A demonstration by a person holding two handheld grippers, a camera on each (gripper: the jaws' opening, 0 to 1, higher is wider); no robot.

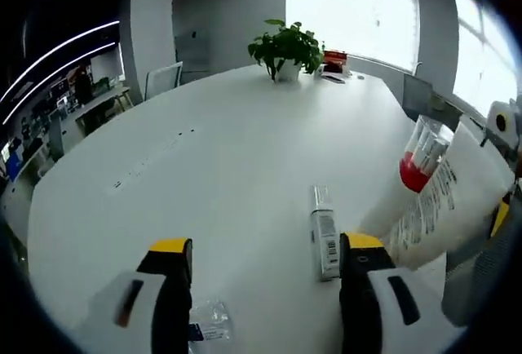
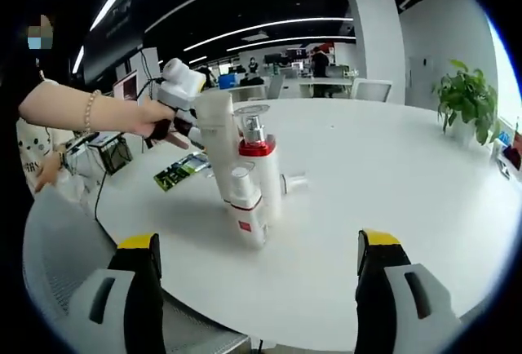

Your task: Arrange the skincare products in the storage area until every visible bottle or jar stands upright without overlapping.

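Observation:
A tall white tube (image 2: 214, 130) stands on the white table (image 2: 391, 183), pressed close to a white bottle with a red collar and clear cap (image 2: 259, 158). A shorter white bottle with a red band (image 2: 246, 211) leans in front of them. A small clear bottle (image 2: 294, 181) lies flat beside the group. My right gripper (image 2: 259, 240) is open and empty, short of the group. A hand holds my left gripper (image 2: 181, 85) just behind the tube. In the left gripper view my left gripper (image 1: 265, 248) is open, the small lying bottle (image 1: 325, 232) is by its right jaw, and the tube (image 1: 457, 199) is off to the right.
A potted plant (image 1: 285, 48) stands at the table's far end, with a red item (image 1: 334, 60) beside it. A green leaflet (image 2: 179, 170) lies on the table near the hand. A clear wrapper (image 1: 208, 321) lies by my left jaw. Chairs (image 2: 73, 264) ring the table.

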